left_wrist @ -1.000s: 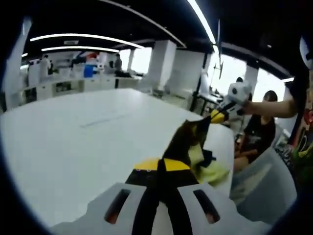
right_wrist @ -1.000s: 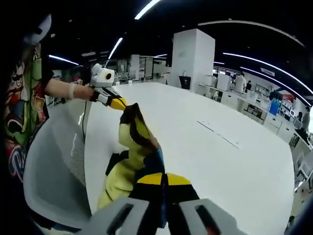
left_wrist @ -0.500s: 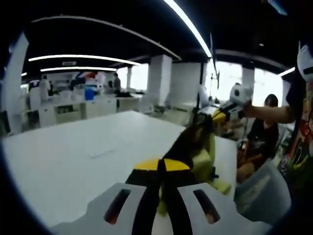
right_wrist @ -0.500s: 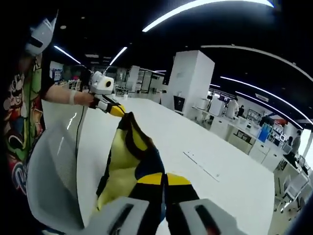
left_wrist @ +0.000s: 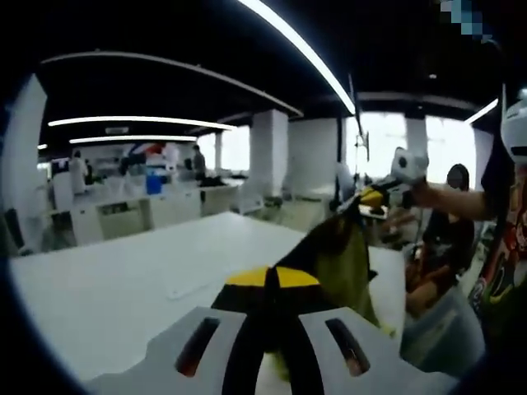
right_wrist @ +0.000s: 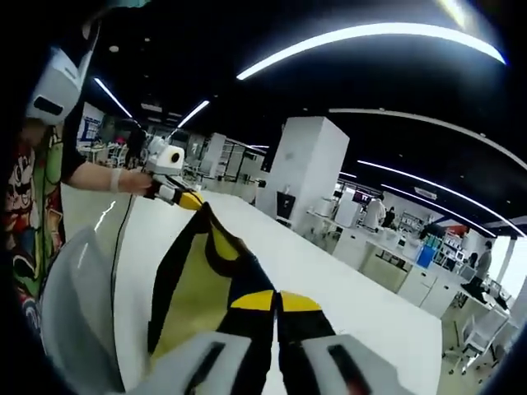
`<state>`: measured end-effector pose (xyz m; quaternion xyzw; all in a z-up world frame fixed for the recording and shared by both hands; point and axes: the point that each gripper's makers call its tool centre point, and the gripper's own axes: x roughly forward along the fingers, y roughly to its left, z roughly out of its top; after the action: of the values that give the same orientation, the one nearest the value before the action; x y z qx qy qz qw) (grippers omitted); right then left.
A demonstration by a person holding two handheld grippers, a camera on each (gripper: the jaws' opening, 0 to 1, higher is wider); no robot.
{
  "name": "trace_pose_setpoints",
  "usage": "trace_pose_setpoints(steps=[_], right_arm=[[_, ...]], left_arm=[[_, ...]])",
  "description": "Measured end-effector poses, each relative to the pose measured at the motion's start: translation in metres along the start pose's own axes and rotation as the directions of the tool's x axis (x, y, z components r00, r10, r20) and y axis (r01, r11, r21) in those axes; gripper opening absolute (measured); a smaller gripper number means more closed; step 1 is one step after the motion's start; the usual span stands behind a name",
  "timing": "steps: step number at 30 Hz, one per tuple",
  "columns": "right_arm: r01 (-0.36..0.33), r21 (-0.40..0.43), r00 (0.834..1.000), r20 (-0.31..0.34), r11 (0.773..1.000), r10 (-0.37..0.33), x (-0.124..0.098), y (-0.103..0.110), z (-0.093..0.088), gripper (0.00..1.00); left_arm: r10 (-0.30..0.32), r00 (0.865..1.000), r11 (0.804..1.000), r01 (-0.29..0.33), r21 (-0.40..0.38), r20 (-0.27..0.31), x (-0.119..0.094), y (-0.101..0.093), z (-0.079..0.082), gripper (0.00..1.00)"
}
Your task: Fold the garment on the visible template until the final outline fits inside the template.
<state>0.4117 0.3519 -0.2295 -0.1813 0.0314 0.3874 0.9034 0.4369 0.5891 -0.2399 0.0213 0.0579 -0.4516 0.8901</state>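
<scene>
A yellow and black garment point(left_wrist: 333, 259) hangs spread between my two grippers, above the near edge of the white table point(left_wrist: 115, 288). My left gripper point(left_wrist: 268, 278) is shut on one end of it. In the same view my right gripper point(left_wrist: 375, 197) pinches the far end, held by a person's hand. In the right gripper view, the garment point(right_wrist: 198, 284) runs from my right gripper point(right_wrist: 276, 301), shut on it, up to the left gripper point(right_wrist: 183, 198). A faint pale mark point(left_wrist: 185, 290) lies on the tabletop.
A grey mesh chair point(right_wrist: 70, 317) stands at the table's edge below the garment. A seated person point(left_wrist: 449, 226) is behind the right gripper. Desks, white pillars point(right_wrist: 300, 169) and other people fill the far room. The table point(right_wrist: 346, 288) stretches wide beyond the garment.
Both grippers have gone up with the garment. It was bunched on the table edge a second ago and now hangs stretched between them. Both views have tilted upward.
</scene>
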Motion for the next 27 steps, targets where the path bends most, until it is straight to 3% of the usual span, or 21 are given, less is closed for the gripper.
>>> trace_pose_setpoints(steps=[5, 10, 27], right_arm=[[0.051, 0.015, 0.998, -0.026, 0.999, -0.051, 0.027, -0.018, -0.013, 0.0], [0.062, 0.022, 0.997, -0.05, 0.998, -0.061, 0.055, -0.031, -0.026, 0.0], [0.066, 0.098, 0.986, -0.162, 0.993, -0.049, 0.142, -0.09, -0.112, 0.0]], left_arm=[[0.03, 0.999, 0.999, -0.031, -0.019, -0.04, 0.019, 0.025, -0.009, 0.0], [0.054, 0.994, 0.994, -0.062, -0.088, -0.094, 0.04, 0.057, -0.033, 0.0], [0.067, 0.973, 0.981, -0.104, -0.161, -0.219, 0.12, 0.136, -0.1, 0.0]])
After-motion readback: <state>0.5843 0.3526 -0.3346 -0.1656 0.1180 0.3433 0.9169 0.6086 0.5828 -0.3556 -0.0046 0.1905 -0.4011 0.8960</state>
